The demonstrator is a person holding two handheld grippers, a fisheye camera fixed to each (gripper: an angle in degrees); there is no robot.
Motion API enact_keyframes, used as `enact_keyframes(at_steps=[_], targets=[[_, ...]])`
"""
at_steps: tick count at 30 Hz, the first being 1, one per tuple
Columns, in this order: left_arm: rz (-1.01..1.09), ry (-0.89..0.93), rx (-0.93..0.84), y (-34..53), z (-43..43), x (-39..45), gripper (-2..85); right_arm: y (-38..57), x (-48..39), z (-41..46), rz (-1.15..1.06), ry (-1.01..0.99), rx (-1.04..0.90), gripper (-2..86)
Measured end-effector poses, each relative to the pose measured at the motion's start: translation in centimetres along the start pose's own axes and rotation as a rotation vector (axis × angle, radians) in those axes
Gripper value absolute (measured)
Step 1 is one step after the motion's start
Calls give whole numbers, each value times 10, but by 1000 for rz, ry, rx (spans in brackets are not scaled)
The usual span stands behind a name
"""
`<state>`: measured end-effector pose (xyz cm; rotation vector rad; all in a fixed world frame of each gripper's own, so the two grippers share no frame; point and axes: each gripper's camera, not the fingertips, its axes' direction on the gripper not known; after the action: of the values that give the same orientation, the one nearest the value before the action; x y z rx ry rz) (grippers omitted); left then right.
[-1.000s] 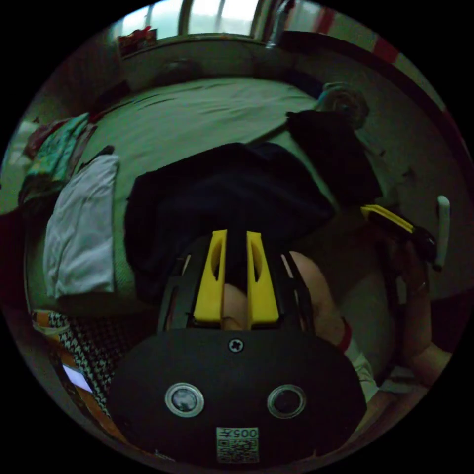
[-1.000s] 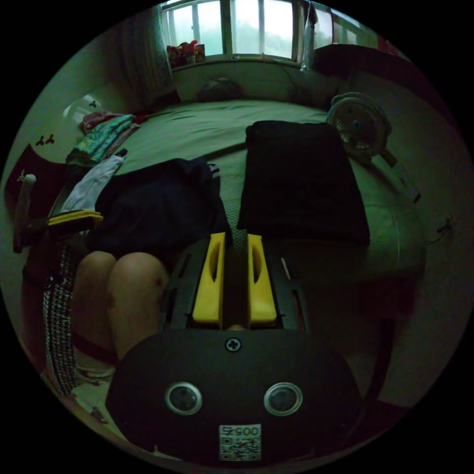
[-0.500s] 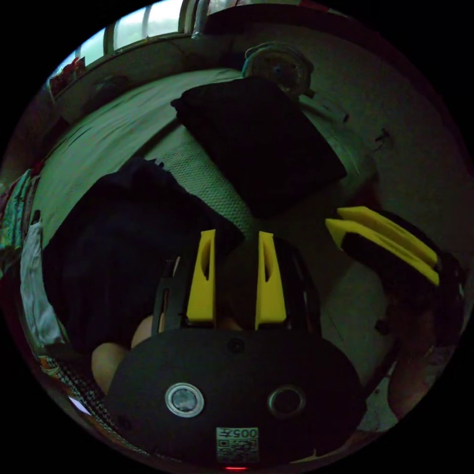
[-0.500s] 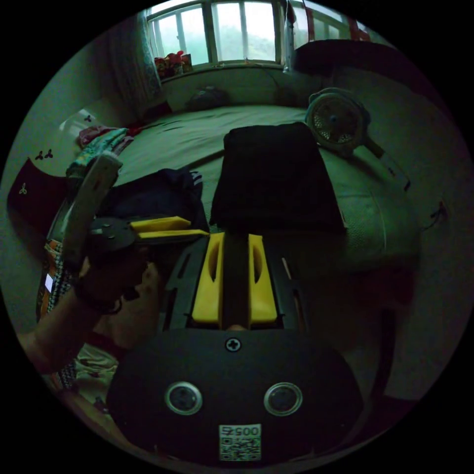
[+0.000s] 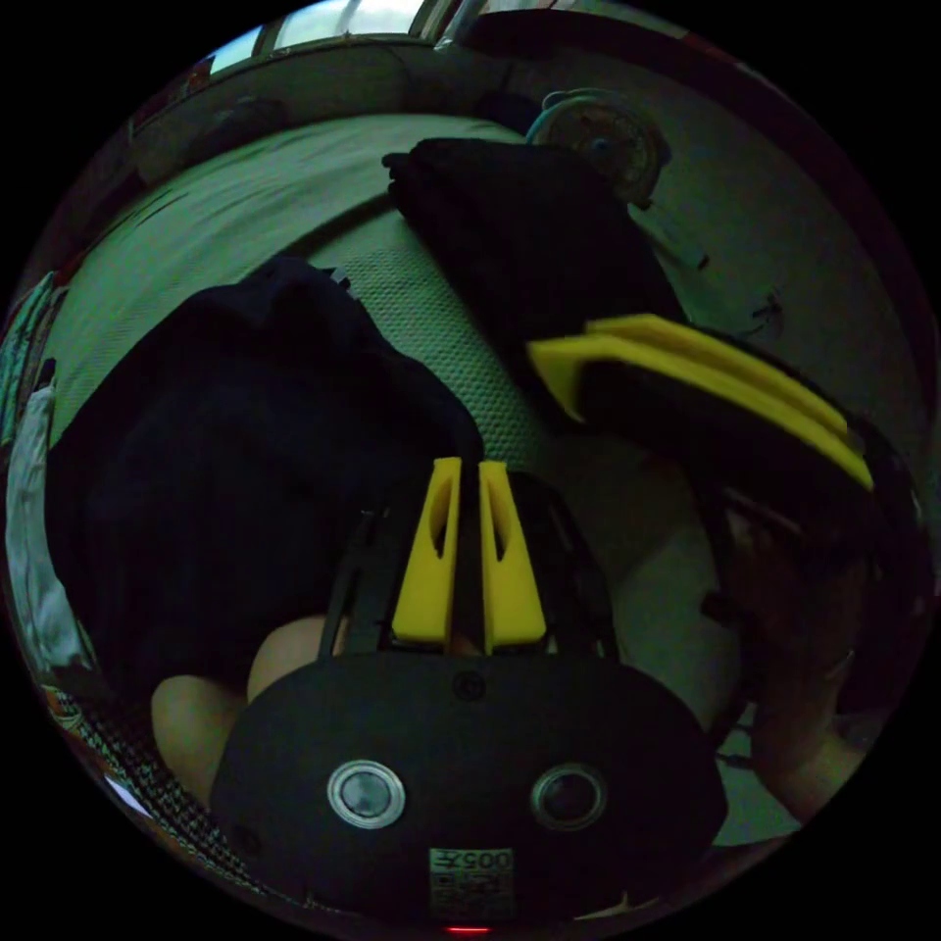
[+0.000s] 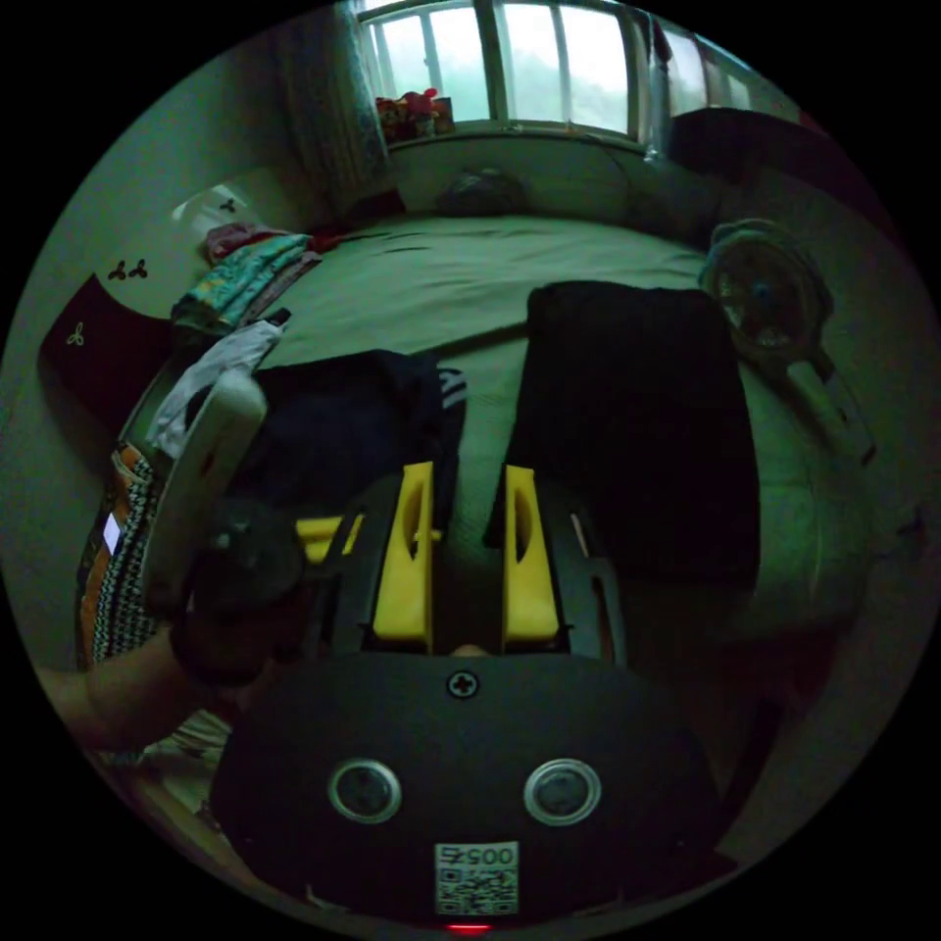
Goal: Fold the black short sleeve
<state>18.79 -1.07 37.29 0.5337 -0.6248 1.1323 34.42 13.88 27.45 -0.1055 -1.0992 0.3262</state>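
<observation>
In the left gripper view, the left gripper [image 5: 469,470] has its yellow jaws drawn almost together, only a thin slit between them, with no cloth seen in that slit. Its tips sit at the near edge of a crumpled dark garment [image 5: 245,441] that spreads out ahead and to the left of it on the bed [image 5: 245,186]. Whether the jaw tips touch that cloth cannot be told in the dim light. Ahead and to the right of the tips lies the folded black short sleeve [image 5: 529,235], flat on the bed, with a strip of textured mat [image 5: 431,323] between the two garments. The right gripper [image 5: 549,368] comes in from the right, its tips just over the near edge of the black short sleeve.

In the right gripper view, the right gripper [image 6: 469,480] stands with its jaws parted and nothing between them. The black short sleeve [image 6: 637,402] lies just ahead and to the right. The dark garment [image 6: 353,421] lies ahead and to the left. A small fan [image 6: 769,294] rests further right, beside the short sleeve.
</observation>
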Motion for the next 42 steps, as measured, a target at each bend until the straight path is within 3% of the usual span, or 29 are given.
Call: enact_keyframes(at_steps=[6, 14, 25, 34, 42], targets=[[-1, 37, 8, 17, -9, -16, 47, -79, 3, 78, -7, -162, -188, 155], [13, 100, 18, 40, -19, -49, 46, -128, 23, 137, 108, -204, -252, 151], [8, 151, 63, 81, -47, -107, 46, -170, 5, 152, 175, -239, -255, 49], [-29, 148, 154, 146, -105, -180, 45, -213, -75, 112, 88, -127, -208, 41], [-159, 84, 229, 217, -160, -275, 43, -249, -204, 115, -43, -19, -199, 45]])
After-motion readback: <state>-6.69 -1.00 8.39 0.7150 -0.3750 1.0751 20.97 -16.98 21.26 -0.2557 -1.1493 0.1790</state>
